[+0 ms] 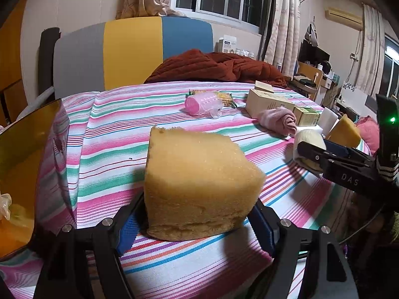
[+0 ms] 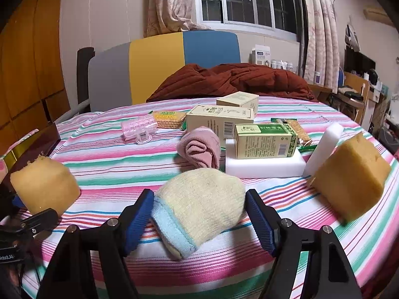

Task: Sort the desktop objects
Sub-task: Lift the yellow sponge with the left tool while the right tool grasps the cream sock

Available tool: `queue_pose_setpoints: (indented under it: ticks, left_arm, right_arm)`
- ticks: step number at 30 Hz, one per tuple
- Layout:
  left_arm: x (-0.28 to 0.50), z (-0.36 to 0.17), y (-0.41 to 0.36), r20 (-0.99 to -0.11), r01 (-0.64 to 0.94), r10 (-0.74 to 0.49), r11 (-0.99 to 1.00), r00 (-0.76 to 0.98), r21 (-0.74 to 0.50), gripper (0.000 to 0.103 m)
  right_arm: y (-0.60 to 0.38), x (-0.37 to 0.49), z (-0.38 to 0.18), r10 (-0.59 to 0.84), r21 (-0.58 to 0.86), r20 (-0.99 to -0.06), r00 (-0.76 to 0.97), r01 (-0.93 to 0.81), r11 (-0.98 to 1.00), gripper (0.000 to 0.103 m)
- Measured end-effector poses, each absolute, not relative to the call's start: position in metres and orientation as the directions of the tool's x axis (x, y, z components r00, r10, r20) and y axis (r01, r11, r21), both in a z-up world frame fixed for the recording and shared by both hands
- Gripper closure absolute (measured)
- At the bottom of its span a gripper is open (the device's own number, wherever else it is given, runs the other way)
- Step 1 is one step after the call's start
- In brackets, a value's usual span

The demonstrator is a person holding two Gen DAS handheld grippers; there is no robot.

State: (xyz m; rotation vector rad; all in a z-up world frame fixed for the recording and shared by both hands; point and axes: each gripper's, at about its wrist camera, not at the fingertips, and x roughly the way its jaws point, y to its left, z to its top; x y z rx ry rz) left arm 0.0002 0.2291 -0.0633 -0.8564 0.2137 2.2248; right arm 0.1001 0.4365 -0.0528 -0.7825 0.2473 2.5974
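Gripping is the step in hand — your left gripper (image 1: 197, 221) pinches the yellow sponge (image 1: 199, 184), its blue pads against both flanks, the block resting on the striped cloth (image 1: 112, 134). Your right gripper (image 2: 199, 221) straddles the cream rolled sock (image 2: 199, 204); its pads sit at the sock's sides, yet whether they press I cannot tell. A second sponge (image 2: 349, 182) leans at three o'clock of the sock, the pink sock (image 2: 199, 149) at twelve. Next, as I judge it, you need a firm squeeze on the sock before lifting — soft things slip. Legible writing: only "DAS" on the right gripper's arm; the green box (image 2: 266, 139) print is too small.
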Motion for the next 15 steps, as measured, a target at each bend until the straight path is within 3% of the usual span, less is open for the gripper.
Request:
queue_pose_setpoints:
  ticks: [7,15]
  left_arm:
    - [-0.004,-0.055,0.227,-0.642,-0.690,0.599,-0.709,-0.479,-0.147,0.025]
    - [0.003,-0.052,0.236,-0.647,-0.702,0.565,-0.710,-0.513,-0.064,0.025]
  right_arm:
    - [0.437,0.092,-0.058,0.323,0.044,-0.603,-0.730,-0.435,-0.899,0.019]
    - [0.440,0.096,-0.059,0.308,0.077,-0.593,-0.744,-0.433,-0.898,0.018]
